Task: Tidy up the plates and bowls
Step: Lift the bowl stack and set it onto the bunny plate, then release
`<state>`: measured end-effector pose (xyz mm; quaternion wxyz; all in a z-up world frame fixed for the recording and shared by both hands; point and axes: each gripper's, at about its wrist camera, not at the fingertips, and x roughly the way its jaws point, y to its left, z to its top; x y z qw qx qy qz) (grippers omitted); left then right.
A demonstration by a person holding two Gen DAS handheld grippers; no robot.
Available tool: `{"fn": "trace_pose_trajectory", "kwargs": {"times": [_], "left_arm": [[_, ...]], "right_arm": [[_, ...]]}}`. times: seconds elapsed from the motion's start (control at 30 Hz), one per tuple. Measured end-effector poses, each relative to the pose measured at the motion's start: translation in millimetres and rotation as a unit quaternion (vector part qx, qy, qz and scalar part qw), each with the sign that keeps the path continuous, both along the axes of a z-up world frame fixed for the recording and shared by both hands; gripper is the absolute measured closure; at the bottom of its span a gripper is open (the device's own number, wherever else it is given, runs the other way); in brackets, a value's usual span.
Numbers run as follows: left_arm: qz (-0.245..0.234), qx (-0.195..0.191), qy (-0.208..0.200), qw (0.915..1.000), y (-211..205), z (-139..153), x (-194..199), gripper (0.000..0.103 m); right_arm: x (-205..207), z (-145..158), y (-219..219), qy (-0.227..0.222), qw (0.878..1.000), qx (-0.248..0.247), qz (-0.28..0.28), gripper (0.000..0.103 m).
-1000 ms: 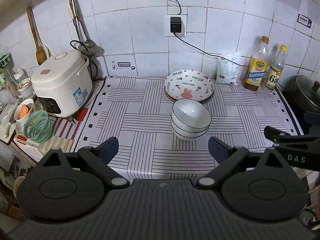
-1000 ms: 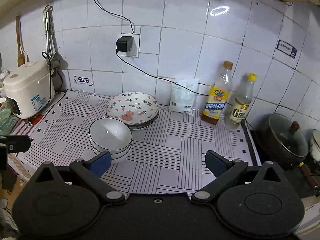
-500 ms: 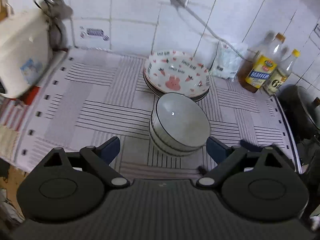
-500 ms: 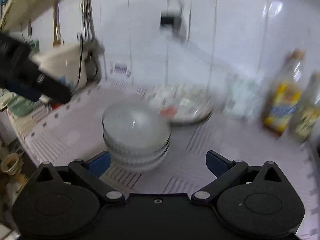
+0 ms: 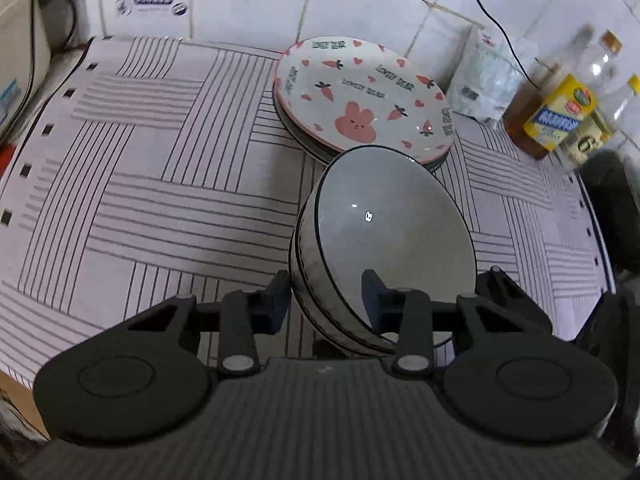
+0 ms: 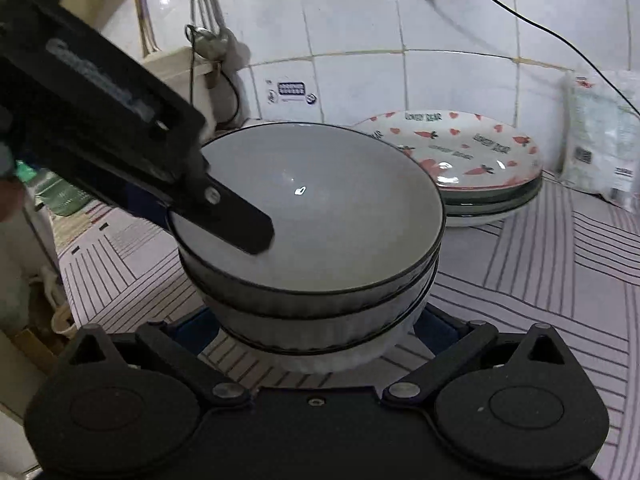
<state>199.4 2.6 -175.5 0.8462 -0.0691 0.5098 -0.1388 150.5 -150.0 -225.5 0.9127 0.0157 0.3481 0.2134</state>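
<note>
Reading: "LOVELY BEAR" ran round the top plate (image 5: 362,108); a bottle (image 5: 560,120) label showed "6".
Bowls: the stack (image 6: 312,248) sat on the striped mat (image 5: 160,184), just before the plates.
Left gripper (image 5: 326,300): closing astride the top bowl's rim, wide a second earlier.
Right gripper (image 6: 316,330): spread, flanking the stack's base.
Change: both came down close.

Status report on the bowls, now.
Left tool closing over top bowl rim, one finger inside. Right tool straddles the bowl stack low. Plates close behind.
</note>
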Motion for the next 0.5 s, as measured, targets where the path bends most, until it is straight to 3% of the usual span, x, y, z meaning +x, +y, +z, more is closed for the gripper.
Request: {"fn": "trace_pose_trajectory", "kwargs": {"times": [0.5], "left_arm": [[-0.021,0.051,0.01,0.9984,-7,16,-4,0.069]], "right_arm": [[-8,3,-1,-0.027,0.999,0.014,0.016,0.0]]}}
